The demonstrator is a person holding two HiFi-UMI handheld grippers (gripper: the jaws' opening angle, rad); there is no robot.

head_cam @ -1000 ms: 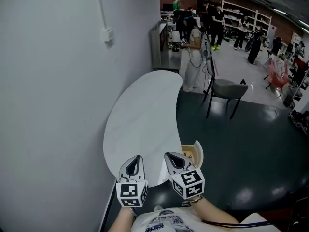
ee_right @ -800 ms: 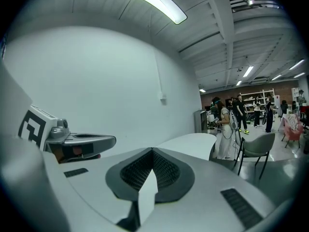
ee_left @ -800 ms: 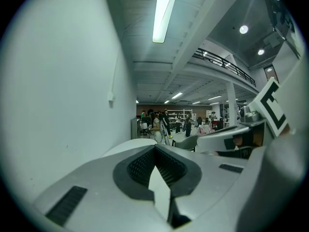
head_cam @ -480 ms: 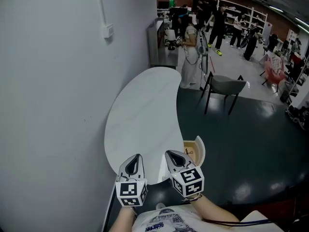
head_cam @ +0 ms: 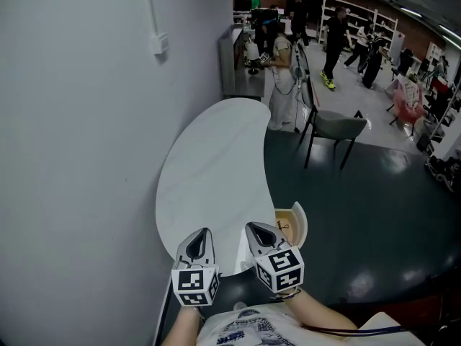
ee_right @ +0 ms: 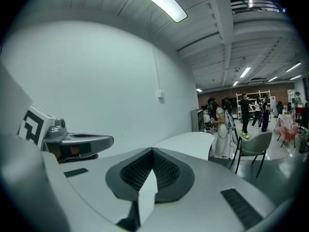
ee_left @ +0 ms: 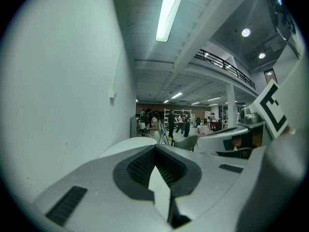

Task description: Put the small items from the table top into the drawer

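Note:
The white kidney-shaped table top (head_cam: 209, 179) lies bare ahead of me; I see no small items on it. At its near right edge a wooden drawer (head_cam: 289, 224) stands pulled out, with a small dark thing lying inside. My left gripper (head_cam: 198, 242) and right gripper (head_cam: 261, 235) hover side by side over the table's near end, both shut with nothing between the jaws. The left gripper view shows its jaws (ee_left: 155, 149) meeting, with the table (ee_left: 126, 142) beyond. In the right gripper view the jaws (ee_right: 152, 151) are likewise closed and the left gripper (ee_right: 72, 141) shows beside them.
A pale wall (head_cam: 72, 157) runs along the table's left side. A grey chair (head_cam: 337, 128) stands on the dark floor to the right. A person (head_cam: 282, 85) stands at the table's far end, with several more people and shelves in the hall behind.
Both grippers stay almost where they were over the table's near end. People in the background hall have walked on a little.

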